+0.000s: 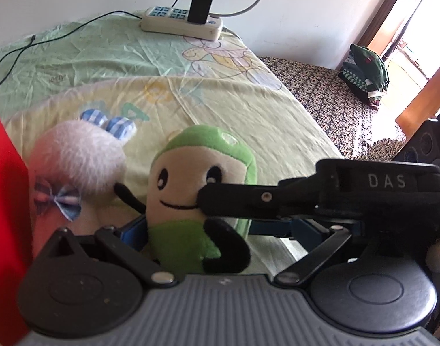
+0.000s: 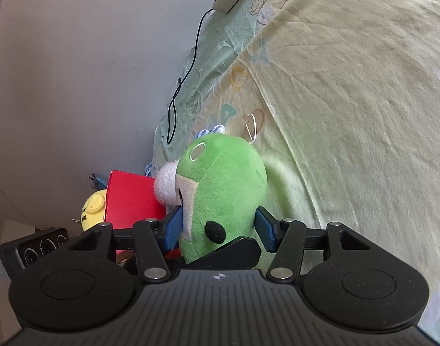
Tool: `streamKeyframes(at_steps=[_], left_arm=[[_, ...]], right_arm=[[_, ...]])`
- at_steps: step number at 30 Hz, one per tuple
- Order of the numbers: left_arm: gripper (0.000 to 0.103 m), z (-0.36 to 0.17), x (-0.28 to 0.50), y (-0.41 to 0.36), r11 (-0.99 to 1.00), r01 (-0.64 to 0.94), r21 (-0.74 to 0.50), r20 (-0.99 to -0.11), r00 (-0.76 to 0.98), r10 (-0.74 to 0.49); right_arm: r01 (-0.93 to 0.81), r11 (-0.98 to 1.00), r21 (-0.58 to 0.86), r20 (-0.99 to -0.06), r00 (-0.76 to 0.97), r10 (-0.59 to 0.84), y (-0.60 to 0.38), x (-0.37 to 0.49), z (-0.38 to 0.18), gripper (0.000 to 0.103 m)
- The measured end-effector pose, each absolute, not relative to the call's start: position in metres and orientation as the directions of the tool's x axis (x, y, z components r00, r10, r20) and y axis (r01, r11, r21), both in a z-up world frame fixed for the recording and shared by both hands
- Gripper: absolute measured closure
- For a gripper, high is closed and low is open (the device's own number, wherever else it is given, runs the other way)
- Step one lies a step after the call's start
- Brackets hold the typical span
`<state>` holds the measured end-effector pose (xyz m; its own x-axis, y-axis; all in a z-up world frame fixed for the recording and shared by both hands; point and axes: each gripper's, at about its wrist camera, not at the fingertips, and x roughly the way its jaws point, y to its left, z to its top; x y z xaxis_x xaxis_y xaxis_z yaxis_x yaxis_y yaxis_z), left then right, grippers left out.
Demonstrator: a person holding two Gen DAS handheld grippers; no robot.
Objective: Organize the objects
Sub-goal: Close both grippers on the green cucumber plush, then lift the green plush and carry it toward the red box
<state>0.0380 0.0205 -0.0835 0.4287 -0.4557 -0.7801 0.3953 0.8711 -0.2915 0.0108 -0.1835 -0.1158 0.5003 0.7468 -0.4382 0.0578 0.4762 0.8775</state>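
My right claw (image 2: 217, 227) grips the green plush toy (image 2: 223, 190) mid-bed (image 2: 349, 115), beside the white plush (image 1: 75, 158) and red box (image 2: 130, 199). Left claw (image 1: 208, 225) gapes empty. Sorting looks barely begun.

left claw (image 1: 197, 230): black, blue pads, ribbed grey base | right claw (image 2: 220, 227): black, "DAS" marking
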Motion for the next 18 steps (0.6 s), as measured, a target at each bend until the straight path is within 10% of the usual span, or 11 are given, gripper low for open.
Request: streamKeyframes(at_steps=[18], left_arm=[[0.004,-0.053,-0.057,0.009,0.897,0.363,-0.251,-0.771,0.485,-0.412]], right_arm=[[-0.035,0.511,0.859,-0.442,0.453,0.774,-0.186,-0.055,-0.085,0.046]])
